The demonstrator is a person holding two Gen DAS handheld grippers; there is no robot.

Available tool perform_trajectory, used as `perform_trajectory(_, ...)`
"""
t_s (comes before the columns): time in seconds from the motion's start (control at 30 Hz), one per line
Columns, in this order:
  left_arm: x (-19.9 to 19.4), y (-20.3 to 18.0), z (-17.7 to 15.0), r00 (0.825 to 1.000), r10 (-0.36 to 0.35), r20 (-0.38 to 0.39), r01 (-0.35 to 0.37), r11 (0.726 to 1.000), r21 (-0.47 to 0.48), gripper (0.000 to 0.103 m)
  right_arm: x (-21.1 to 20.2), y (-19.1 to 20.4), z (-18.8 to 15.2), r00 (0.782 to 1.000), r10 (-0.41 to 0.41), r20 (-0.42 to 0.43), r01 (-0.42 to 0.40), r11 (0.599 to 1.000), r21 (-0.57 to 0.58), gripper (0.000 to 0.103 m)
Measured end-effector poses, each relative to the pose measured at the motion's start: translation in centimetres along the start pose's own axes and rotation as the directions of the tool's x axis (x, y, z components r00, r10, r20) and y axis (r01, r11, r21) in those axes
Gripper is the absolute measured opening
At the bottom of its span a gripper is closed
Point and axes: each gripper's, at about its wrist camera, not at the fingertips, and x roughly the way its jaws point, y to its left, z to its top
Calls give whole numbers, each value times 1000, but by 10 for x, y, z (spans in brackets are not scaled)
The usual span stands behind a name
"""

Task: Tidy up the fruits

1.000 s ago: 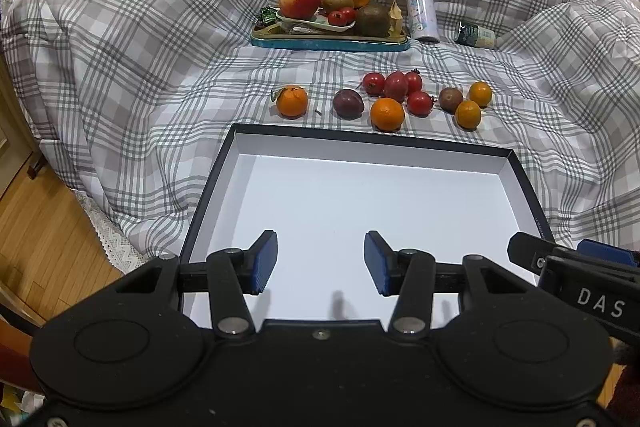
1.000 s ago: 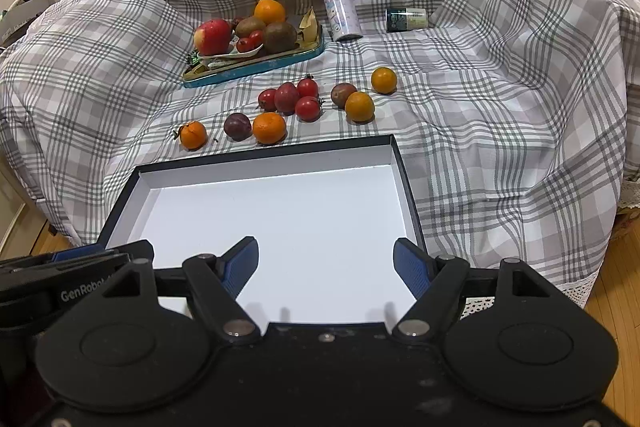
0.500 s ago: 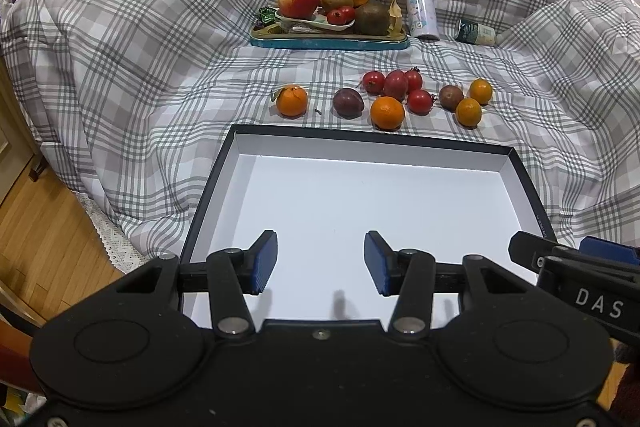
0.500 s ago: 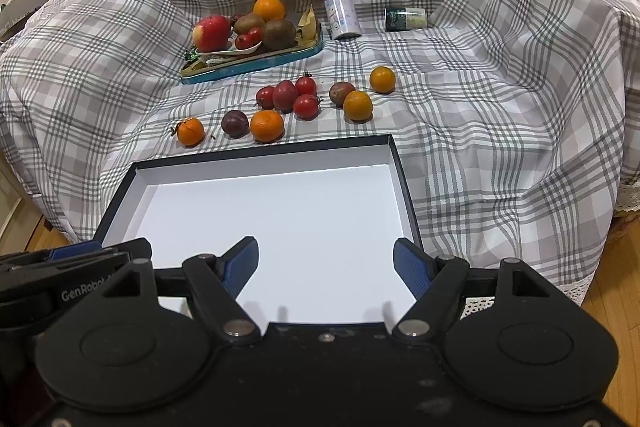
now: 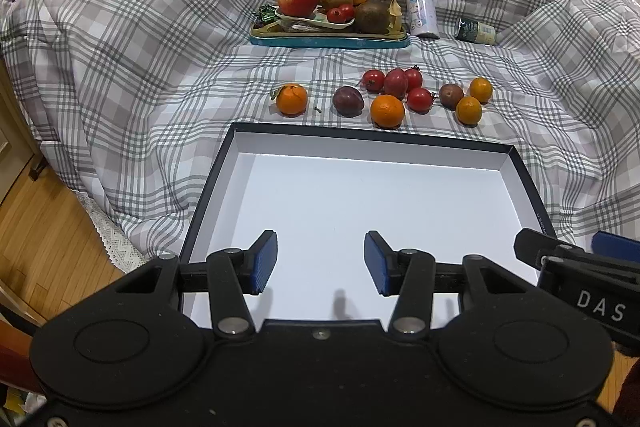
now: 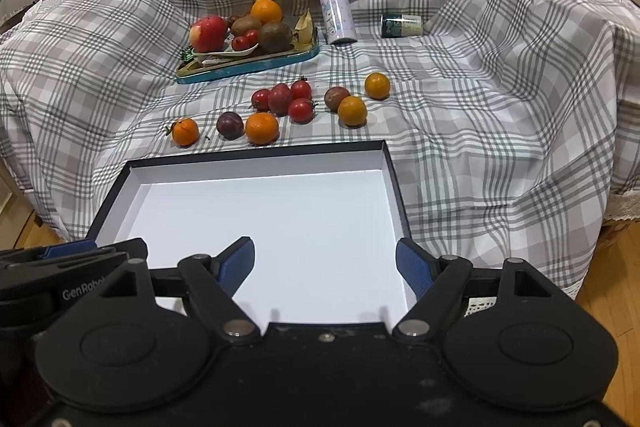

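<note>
Hovering over the white-floored box point(image 6: 394, 187), nothing loaded yet. Loose fruits point(image 6: 262, 128) lying on the plaid cloth point(image 6: 480, 115) just beyond its far rim. Right gripper point(image 6: 325, 265) opening wider, empty; left gripper point(image 5: 320, 263) spread, empty. All sorting ahead, seemingly.

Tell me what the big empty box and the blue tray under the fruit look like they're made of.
Box: probably rigid cardboard, with thin dark walls and a matte white inside. Blue tray: likely metal tin, going by its glossy teal rim and rolled edge, though I can't be sure.
</note>
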Motion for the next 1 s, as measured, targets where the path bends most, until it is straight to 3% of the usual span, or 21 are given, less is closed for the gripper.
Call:
perform_trajectory(0.4,1,5,0,1000,-7,10,7,1000,-16,55,-6,-4,1,998,-31,49,31,1000,4,89)
perform_trajectory(0.67,-2,9,6,996,37,85,-36,999,-16,55,-4,2,0,997,-2,78,4,1000,-25,87)
perform_trajectory(0.87,9,20,20,997,33,75,-29,998,-51,55,14,-3,9,998,64,12,-65,997,35,80)
perform_trajectory(1.0,16,25,26,997,40,73,-35,997,-70,55,22,2,15,1000,22,22,-22,1000,7,79)
